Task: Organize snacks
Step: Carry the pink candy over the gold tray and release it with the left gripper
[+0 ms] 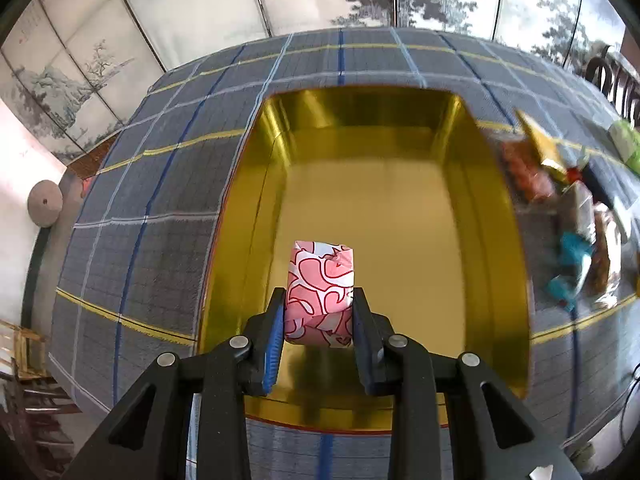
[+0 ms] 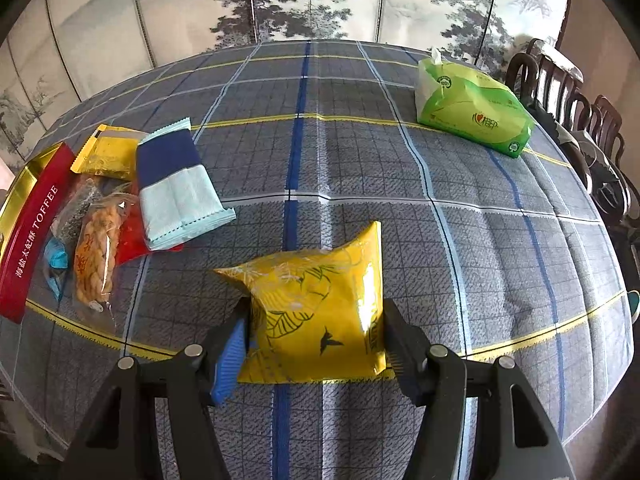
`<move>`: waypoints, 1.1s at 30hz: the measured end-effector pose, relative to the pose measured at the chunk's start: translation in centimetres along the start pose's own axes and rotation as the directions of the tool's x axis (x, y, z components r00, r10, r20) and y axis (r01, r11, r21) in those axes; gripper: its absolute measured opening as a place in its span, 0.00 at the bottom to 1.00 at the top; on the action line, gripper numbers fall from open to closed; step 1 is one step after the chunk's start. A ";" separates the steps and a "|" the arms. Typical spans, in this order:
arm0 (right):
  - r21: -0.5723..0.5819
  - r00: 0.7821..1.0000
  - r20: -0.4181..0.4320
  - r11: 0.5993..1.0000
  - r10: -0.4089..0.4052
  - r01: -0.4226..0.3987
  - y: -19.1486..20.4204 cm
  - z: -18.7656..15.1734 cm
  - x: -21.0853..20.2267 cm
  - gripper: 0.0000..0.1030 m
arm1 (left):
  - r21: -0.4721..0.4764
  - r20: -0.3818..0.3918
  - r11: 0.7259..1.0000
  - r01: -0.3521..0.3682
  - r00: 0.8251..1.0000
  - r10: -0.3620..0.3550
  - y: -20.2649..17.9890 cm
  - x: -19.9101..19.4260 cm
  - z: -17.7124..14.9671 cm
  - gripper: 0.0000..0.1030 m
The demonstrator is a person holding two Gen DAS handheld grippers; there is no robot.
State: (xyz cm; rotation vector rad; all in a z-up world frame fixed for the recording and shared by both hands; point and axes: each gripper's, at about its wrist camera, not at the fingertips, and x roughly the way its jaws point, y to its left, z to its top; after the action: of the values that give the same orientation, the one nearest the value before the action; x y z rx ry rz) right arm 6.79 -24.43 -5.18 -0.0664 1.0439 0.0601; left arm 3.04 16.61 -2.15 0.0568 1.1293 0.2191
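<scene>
In the left wrist view my left gripper (image 1: 319,312) is shut on a small pink-and-white wrapped snack (image 1: 320,280) and holds it above the near part of a gold tin box (image 1: 496,208), whose inside shows nothing else. In the right wrist view my right gripper (image 2: 316,328) is shut on a yellow snack packet (image 2: 320,312) with leaf and bird drawings, just over the checked tablecloth. The same tin (image 2: 28,232) shows at the far left, its red side marked TOFFEE.
A pile of snacks lies beside the tin: a blue-and-mint packet (image 2: 176,188), a yellow packet (image 2: 108,156), a twisted pastry in clear wrap (image 2: 96,256), a teal candy (image 2: 54,258). A green tissue pack (image 2: 472,108) sits far right. Dark chairs (image 2: 576,120) line the table's right edge.
</scene>
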 end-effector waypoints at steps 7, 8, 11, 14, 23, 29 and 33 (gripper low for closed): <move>0.007 1.000 -0.008 1.000 -0.019 0.019 0.3 0.0 -0.1 0.62 | 0.016 -0.019 1.000 0.013 1.000 -0.012 0.9 0.8 -0.8 0.26; 0.007 1.000 -0.009 1.000 -0.022 0.022 0.3 0.1 -0.1 0.62 | 0.016 -0.020 1.000 0.016 1.000 -0.016 0.9 0.9 -0.9 0.26; 0.005 0.999 -0.011 1.000 -0.030 0.030 0.5 0.1 0.0 0.62 | 0.023 -0.025 1.000 0.019 1.000 -0.018 0.9 1.1 -1.0 0.26; 0.005 0.999 -0.014 0.999 -0.036 0.036 0.7 0.1 0.0 0.62 | 0.027 -0.029 0.999 0.021 0.999 -0.020 1.0 1.3 -1.0 0.27; 0.008 0.999 -0.017 0.999 -0.048 0.048 0.9 0.1 -0.1 0.62 | 0.013 -0.047 1.000 0.019 0.999 -0.019 1.4 2.2 -1.2 0.27; 0.013 0.998 -0.017 0.998 -0.058 0.058 1.0 0.1 -0.2 0.62 | 0.009 -0.045 1.000 0.023 0.999 -0.022 1.7 2.2 -1.2 0.30; 0.019 0.998 -0.019 0.998 -0.062 0.063 1.1 0.1 -0.2 0.62 | 0.008 -0.043 1.000 0.027 0.999 -0.026 1.9 2.1 -1.2 0.31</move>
State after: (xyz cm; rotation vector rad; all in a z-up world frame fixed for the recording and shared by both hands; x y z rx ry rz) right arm 6.67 -23.37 -4.98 -0.0822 1.0601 -0.0071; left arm 2.56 18.77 -4.22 0.0453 1.1733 0.1923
